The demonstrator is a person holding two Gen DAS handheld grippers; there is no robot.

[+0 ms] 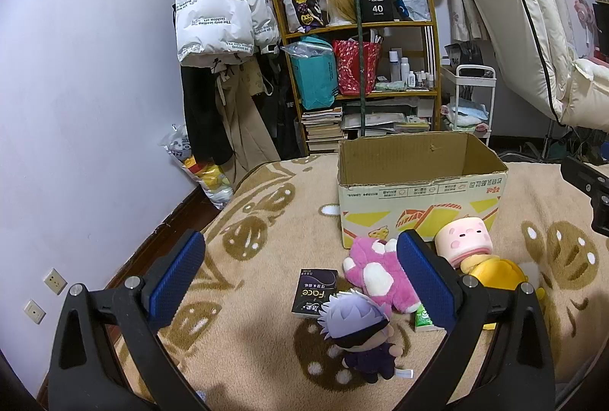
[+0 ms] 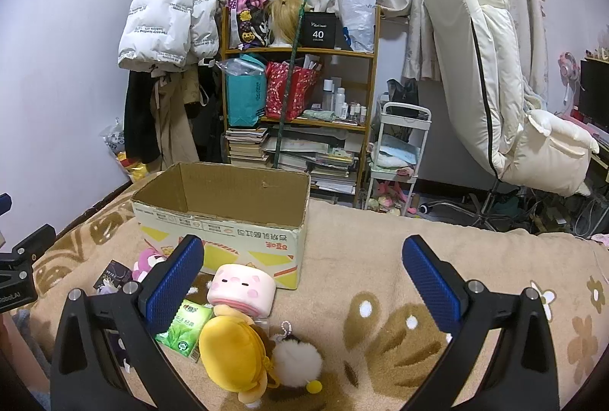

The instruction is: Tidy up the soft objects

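An open cardboard box [image 1: 420, 194] stands on the beige blanket; it also shows in the right wrist view [image 2: 224, 220]. In front of it lie a pink plush [image 1: 375, 274], a white-haired doll in dark clothes [image 1: 359, 335], a pink-headed doll in yellow [image 1: 472, 251] and a white pompom [image 2: 295, 359]. The pink-headed doll [image 2: 236, 327] also shows in the right wrist view. My left gripper [image 1: 300, 277] is open, above the white-haired doll. My right gripper [image 2: 304, 281] is open, just right of the yellow doll. Both are empty.
A dark "Face" packet [image 1: 315, 291] and a green tissue pack [image 2: 186, 327] lie among the toys. Beyond the bed stand a cluttered shelf [image 2: 300, 99], hanging coats [image 1: 220, 30], a white cart [image 2: 399, 152] and a cream chair [image 2: 506, 87]. The wall [image 1: 76, 106] is at left.
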